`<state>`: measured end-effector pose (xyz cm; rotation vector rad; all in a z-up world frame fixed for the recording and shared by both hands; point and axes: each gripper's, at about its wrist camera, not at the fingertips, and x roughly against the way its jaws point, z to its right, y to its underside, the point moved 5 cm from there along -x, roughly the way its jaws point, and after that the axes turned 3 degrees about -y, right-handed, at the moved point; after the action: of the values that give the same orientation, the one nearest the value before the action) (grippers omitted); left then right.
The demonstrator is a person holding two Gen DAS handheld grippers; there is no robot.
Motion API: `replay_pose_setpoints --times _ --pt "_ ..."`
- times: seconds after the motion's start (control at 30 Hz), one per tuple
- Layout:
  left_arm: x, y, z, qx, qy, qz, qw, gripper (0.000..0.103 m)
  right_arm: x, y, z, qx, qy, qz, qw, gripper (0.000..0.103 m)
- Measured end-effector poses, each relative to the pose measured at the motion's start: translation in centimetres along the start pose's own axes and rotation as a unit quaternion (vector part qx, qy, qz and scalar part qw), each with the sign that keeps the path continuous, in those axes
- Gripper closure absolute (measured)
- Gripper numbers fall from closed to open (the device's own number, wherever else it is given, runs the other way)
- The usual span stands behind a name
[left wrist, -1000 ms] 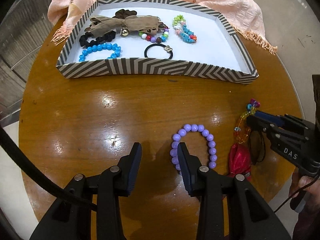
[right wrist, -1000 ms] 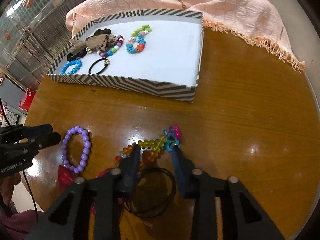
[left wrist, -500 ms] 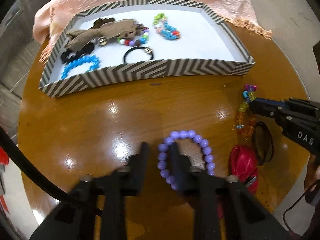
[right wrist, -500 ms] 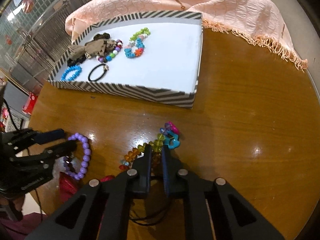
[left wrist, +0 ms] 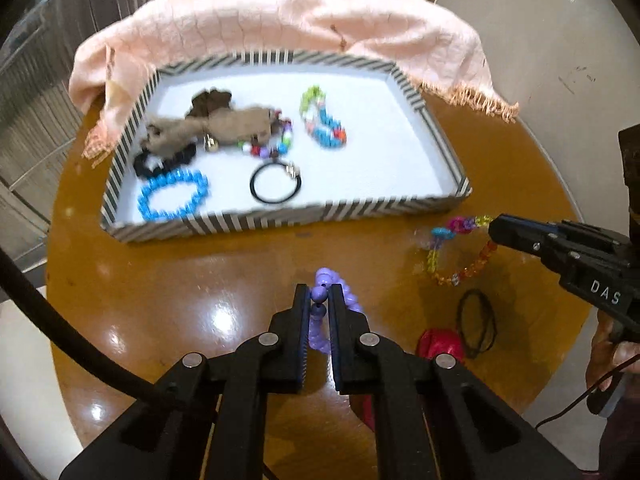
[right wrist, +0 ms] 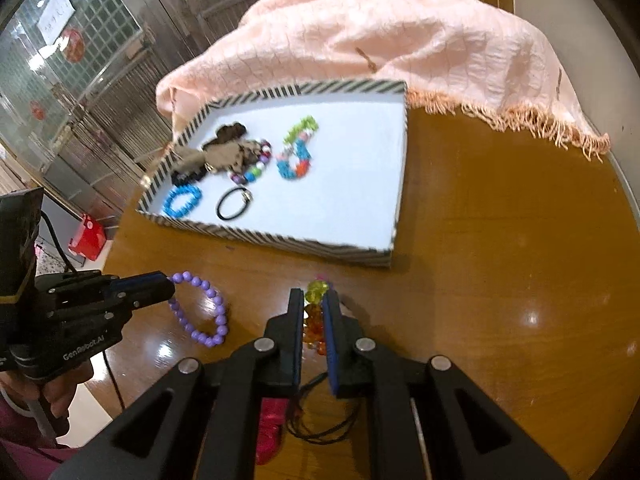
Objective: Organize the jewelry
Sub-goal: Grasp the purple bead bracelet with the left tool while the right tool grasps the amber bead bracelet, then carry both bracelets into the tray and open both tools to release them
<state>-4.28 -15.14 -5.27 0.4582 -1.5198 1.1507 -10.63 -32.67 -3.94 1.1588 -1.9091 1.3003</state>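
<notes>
My left gripper (left wrist: 319, 295) is shut on a purple bead bracelet (left wrist: 320, 292) and holds it lifted above the round wooden table; it also shows in the right wrist view (right wrist: 202, 314). My right gripper (right wrist: 312, 300) is shut on a multicoloured clear-bead bracelet (right wrist: 316, 312), also lifted; in the left wrist view it hangs (left wrist: 460, 248) from the right gripper's tip. A striped tray (left wrist: 280, 218) with a white floor stands beyond both grippers and holds several bracelets and hair ties, among them a blue bracelet (left wrist: 173, 199) and a black hair tie (left wrist: 276, 183).
A pink fringed cloth (left wrist: 280, 12) lies behind and partly under the tray. A red item (left wrist: 440, 344) and thin black hair ties (left wrist: 478, 322) lie on the wooden table (right wrist: 500, 260) near its front right. The table's round edge is close on all sides.
Both grippers shut on their bracelets: the left on the purple one, the right on the multicoloured one. Both have lifted them off the table and moved towards the tray.
</notes>
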Motion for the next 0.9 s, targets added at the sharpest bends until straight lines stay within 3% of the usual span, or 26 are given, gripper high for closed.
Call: replay_pose_setpoints --times 0.6,0.9 --pt "4.0 -6.7 -0.3 -0.012 -0.037 0.068 0.9969 0.103 3.4 -6.9 -2.9 0.055 0.000 0.058 0.997 0.094" --pt "2.9 -10.6 -0.1 -0.003 -0.040 0.076 0.9963 0.103 0.9 -9.8 -3.2 0.061 0.000 0.050 0.997 0.094"
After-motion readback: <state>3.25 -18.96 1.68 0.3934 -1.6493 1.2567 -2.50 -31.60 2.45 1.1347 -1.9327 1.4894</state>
